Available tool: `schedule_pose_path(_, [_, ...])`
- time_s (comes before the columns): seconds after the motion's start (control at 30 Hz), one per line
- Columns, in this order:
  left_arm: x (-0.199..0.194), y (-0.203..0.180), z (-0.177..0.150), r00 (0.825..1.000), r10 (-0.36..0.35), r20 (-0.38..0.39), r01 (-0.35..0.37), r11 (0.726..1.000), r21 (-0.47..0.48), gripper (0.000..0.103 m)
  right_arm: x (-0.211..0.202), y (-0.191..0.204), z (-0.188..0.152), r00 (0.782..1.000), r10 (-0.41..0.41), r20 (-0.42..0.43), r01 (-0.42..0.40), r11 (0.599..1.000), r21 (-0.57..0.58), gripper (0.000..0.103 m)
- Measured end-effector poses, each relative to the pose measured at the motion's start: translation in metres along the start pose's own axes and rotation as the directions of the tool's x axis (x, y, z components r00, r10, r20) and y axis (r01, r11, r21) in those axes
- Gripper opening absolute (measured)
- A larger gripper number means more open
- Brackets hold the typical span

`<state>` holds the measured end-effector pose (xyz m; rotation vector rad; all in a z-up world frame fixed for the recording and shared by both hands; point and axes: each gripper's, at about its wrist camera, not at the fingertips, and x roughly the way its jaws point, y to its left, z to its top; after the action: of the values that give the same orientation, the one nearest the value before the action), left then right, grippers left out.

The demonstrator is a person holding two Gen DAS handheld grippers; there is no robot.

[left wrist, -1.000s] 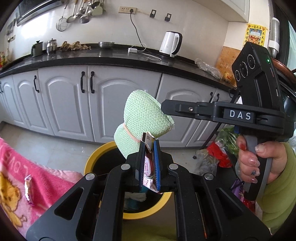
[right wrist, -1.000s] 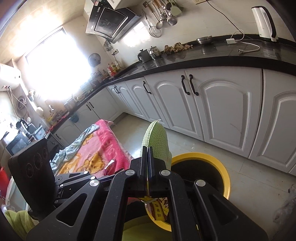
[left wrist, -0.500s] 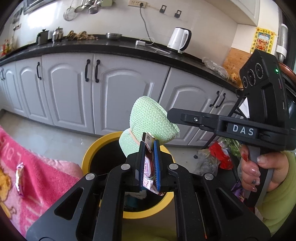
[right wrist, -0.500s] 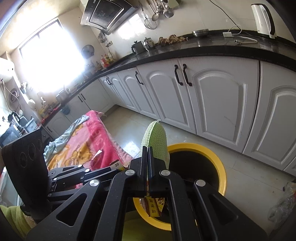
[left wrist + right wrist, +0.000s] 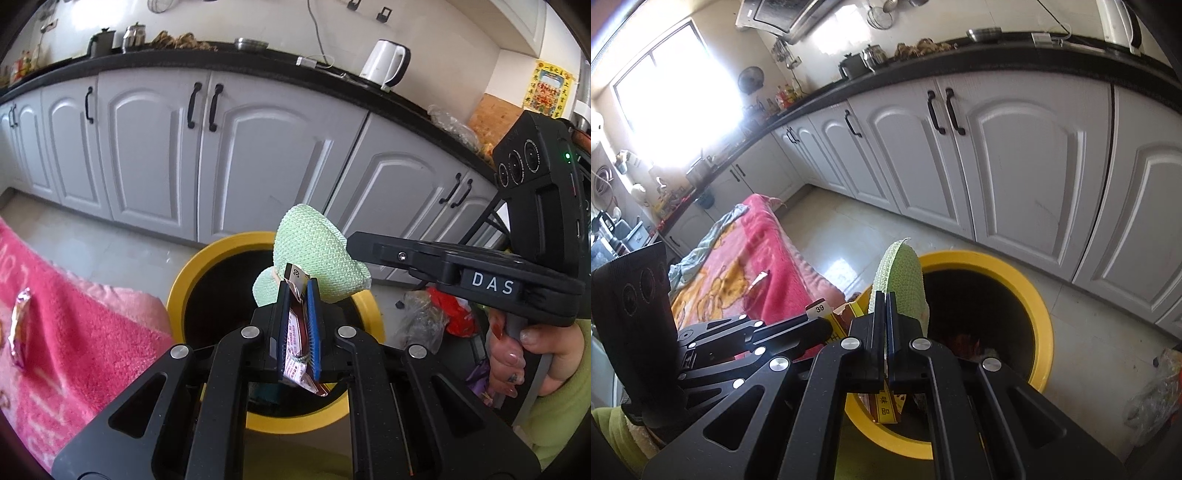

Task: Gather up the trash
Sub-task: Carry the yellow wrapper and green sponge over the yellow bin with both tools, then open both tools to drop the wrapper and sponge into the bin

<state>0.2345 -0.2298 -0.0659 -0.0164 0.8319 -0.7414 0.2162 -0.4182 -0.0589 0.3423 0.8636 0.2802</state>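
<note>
Left gripper pinches a wrapper, right gripper pinches green foam — bin below; crowded jaws could snag, dropping trash outside.

Bin mouth is open below both grippers, dark interior with some wrappers low inside, yellow rim all round. Pink blanket crowds the bin's left side right up to the rim; white cabinet doors wall off the far side across a strip of bare floor tile. Bagged clutter sits on the floor just right of the bin.
</note>
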Motion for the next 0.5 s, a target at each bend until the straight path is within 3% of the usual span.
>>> schedule_pose_path(0.37, [0.014,0.008,-0.010,0.999,0.011,-0.050,-0.012,1.000,-0.024,0.006,0.009,-0.011,-0.006,1.000,-0.014,-0.022,0.015,0.999,0.048,0.002])
schedule_pose_path(0.5, [0.012,0.010,-0.010,0.998,0.025,-0.057,-0.027,0.999,-0.033,0.021,0.007,-0.014,-0.007,1.000,-0.012,-0.019,0.013,0.998,0.058,0.003])
